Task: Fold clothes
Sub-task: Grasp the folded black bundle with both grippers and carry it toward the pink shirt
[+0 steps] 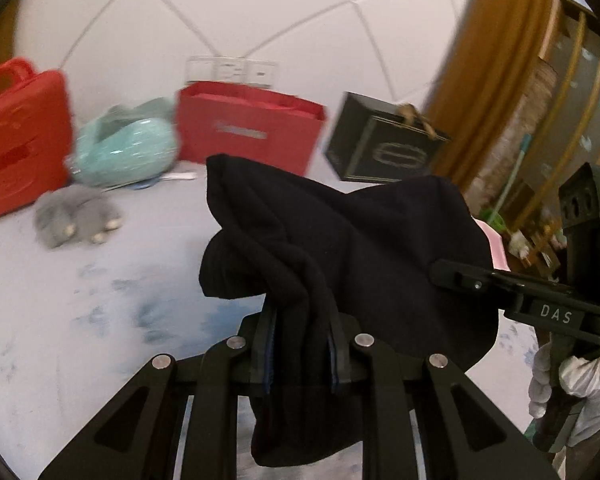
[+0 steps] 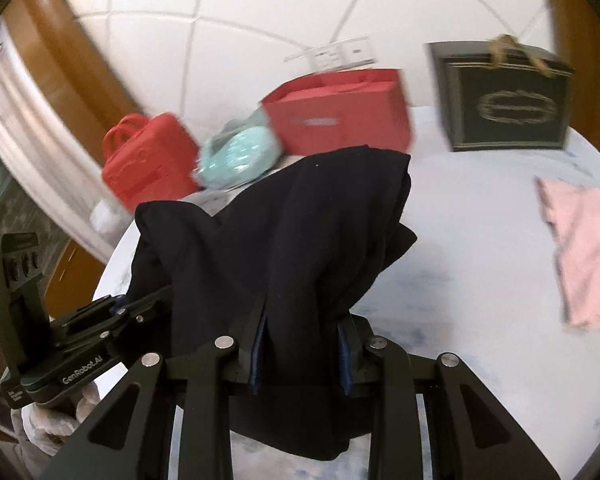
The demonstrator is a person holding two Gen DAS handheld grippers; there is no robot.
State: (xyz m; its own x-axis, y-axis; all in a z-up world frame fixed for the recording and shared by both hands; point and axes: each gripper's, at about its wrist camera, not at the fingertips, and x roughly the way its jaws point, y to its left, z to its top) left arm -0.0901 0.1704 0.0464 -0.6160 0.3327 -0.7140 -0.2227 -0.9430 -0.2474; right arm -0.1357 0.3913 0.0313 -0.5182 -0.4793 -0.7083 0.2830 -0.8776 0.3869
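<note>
A dark navy garment (image 1: 340, 240) hangs bunched between both grippers above the pale blue-white bed surface (image 1: 80, 300). My left gripper (image 1: 300, 320) is shut on one bunch of its cloth. My right gripper (image 2: 302, 312) is shut on another part of the same garment (image 2: 292, 232). In the left wrist view the right gripper's finger (image 1: 472, 278) reaches into the cloth from the right. In the right wrist view the left gripper (image 2: 112, 316) shows at lower left, its fingertips buried in the cloth. A pink garment (image 2: 588, 252) lies flat on the bed at right.
Along the padded white headboard stand a red case (image 1: 16, 140), a teal bag (image 1: 128, 148), a red paper bag (image 1: 252, 128) and a black gift bag (image 1: 384, 140). A grey plush toy (image 1: 76, 220) lies on the bed. A wooden frame (image 1: 496, 60) is at right.
</note>
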